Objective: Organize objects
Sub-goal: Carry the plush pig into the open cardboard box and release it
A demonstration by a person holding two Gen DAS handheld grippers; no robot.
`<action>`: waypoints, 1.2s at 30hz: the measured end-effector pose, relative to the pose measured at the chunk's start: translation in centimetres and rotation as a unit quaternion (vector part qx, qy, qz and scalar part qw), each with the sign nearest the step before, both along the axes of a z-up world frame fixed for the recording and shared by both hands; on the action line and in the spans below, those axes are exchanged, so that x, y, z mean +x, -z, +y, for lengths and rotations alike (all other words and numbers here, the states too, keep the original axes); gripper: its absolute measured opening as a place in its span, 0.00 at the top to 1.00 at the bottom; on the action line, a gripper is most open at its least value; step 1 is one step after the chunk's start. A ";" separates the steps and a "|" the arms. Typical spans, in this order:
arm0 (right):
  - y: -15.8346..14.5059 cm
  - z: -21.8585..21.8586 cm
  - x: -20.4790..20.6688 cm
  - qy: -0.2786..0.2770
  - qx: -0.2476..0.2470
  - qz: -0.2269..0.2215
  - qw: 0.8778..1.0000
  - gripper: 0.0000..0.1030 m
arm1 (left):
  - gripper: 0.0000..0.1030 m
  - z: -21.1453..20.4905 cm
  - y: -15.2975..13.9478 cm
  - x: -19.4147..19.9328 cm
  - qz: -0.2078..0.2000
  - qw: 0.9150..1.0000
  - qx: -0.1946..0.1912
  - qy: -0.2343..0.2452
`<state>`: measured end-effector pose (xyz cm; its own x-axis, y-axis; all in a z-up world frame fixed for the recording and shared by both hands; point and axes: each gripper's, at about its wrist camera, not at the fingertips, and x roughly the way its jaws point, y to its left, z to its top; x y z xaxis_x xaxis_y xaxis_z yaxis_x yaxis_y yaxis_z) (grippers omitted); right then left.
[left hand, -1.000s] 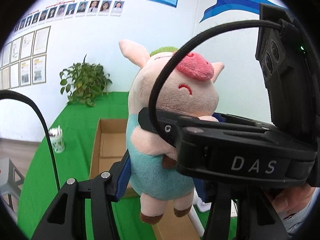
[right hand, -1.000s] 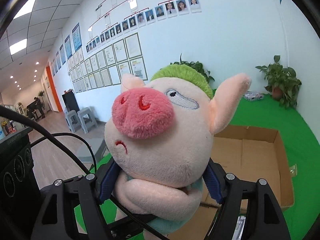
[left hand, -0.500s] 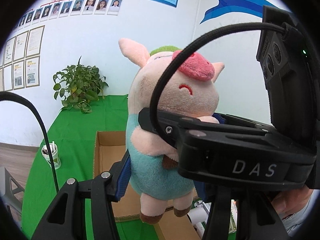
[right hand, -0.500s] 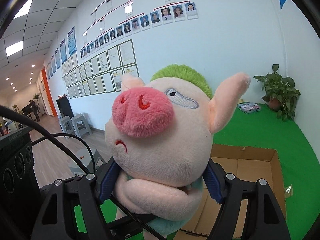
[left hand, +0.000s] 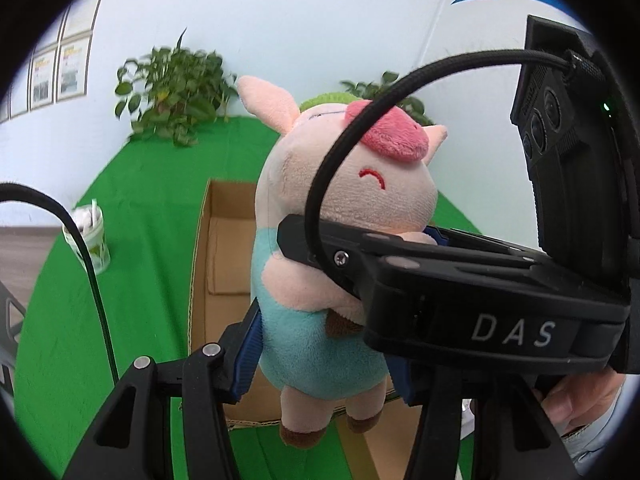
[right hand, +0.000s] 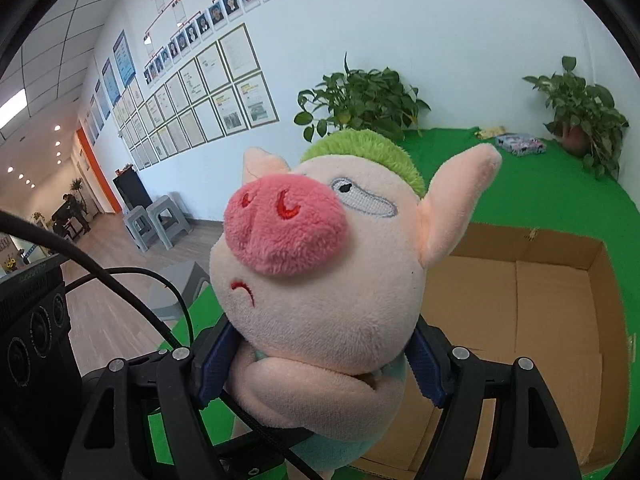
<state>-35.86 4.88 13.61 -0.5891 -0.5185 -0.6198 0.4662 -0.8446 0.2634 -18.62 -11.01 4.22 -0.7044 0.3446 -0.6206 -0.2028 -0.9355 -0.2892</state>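
Right wrist view: both grippers clamp the plush pig [right hand: 316, 300], hiding its body.

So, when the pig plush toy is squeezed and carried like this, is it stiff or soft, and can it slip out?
The pig plush toy probably is soft: its body bulges around both grippers' pads. It looks light. Its fuzzy fabric likely resists slipping.

Left gripper [left hand: 320, 354] and right gripper [right hand: 320, 364] both clamp the plush pig [right hand: 320, 280]; right gripper crosses above left.
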 end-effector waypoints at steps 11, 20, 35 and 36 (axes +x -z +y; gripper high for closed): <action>11.3 -0.6 -7.1 -0.007 -0.015 -0.115 0.993 0.29 | 0.49 -0.9 5.4 -3.5 -0.109 0.994 0.001 -0.017; 18.2 -1.8 -11.1 -0.006 -0.031 -0.197 0.980 0.29 | 0.49 -2.1 7.0 -4.1 -0.149 0.988 0.015 -0.034; 19.5 -4.8 -13.5 0.000 -0.030 -0.238 0.971 0.22 | 0.44 -2.1 6.4 -2.5 -0.150 0.988 0.007 -0.039; 19.3 -4.3 -12.7 0.003 -0.029 -0.237 0.971 0.22 | 0.44 -1.9 6.3 -2.3 -0.149 0.988 0.004 -0.040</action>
